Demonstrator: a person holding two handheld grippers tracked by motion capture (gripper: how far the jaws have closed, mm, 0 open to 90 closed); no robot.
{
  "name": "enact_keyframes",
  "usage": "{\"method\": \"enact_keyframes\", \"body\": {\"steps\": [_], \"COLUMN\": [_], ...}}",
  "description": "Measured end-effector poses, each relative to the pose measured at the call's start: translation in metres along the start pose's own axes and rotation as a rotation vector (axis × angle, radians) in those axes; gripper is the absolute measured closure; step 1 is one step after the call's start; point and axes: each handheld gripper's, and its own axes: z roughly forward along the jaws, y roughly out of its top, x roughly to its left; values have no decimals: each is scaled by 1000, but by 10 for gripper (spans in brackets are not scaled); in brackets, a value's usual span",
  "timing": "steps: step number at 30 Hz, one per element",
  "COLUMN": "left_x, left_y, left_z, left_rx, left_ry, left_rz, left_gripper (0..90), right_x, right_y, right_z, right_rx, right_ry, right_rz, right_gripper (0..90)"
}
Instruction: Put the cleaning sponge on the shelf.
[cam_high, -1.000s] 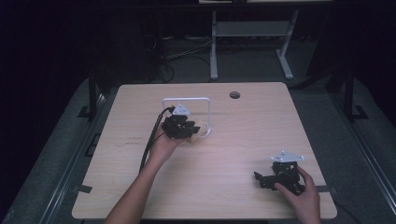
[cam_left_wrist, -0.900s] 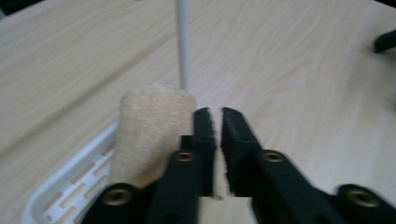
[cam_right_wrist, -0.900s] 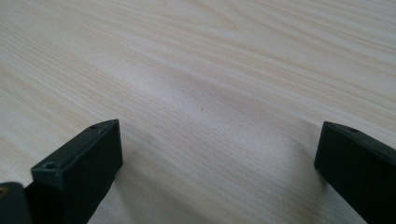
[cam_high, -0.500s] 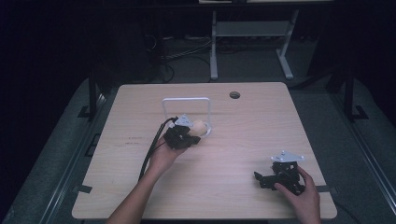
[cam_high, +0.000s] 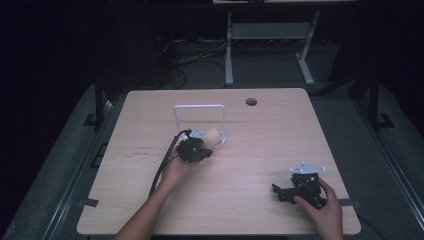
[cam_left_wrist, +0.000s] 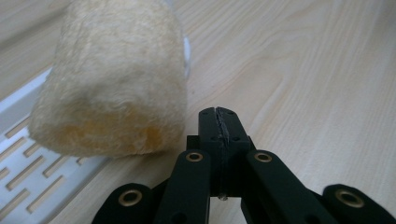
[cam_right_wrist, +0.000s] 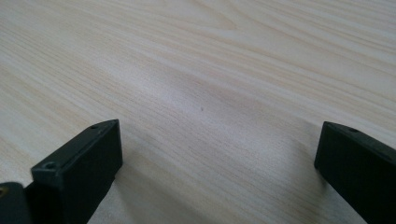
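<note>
Cream fuzzy roll (cam_left_wrist: 112, 79) beside left gripper (cam_left_wrist: 219, 114) (jaws pressed together, empty); right gripper (cam_right_wrist: 217, 154) jaws wide.

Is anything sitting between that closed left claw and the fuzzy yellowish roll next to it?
Nothing visible does. The left gripper, jaws pressed together, sits right beside the fuzzy roll, which lies partly on the white slotted rack. Only bare table lies around them.
</note>
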Motion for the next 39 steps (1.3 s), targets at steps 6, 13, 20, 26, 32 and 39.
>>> {"method": "enact_keyframes", "body": {"steps": [6, 13, 20, 26, 32, 39], "left_x": [5, 13, 20, 27, 33, 39], "left_y": [-2, -5, -8, -12, -14, -17], "left_z": [-2, -7, -12, -14, -17, -22], "left_rx": [2, -7, -8, -1, -8, -13], "left_ry": [21, 47, 67, 92, 113, 123], "left_rz": [-6, -24, -37, -50, -68, -86], "left_gripper": [898, 898, 898, 898, 898, 898], "right_x": [0, 0, 0, 0, 0, 0], "right_y": [0, 0, 0, 0, 0, 0], "right_z": [0, 0, 0, 0, 0, 0], "right_rx": [0, 0, 0, 0, 0, 0], "right_ry": [0, 0, 0, 0, 0, 0], "right_rz": [0, 0, 0, 0, 0, 0], "right_gripper": [7, 7, 7, 7, 7, 7]}}
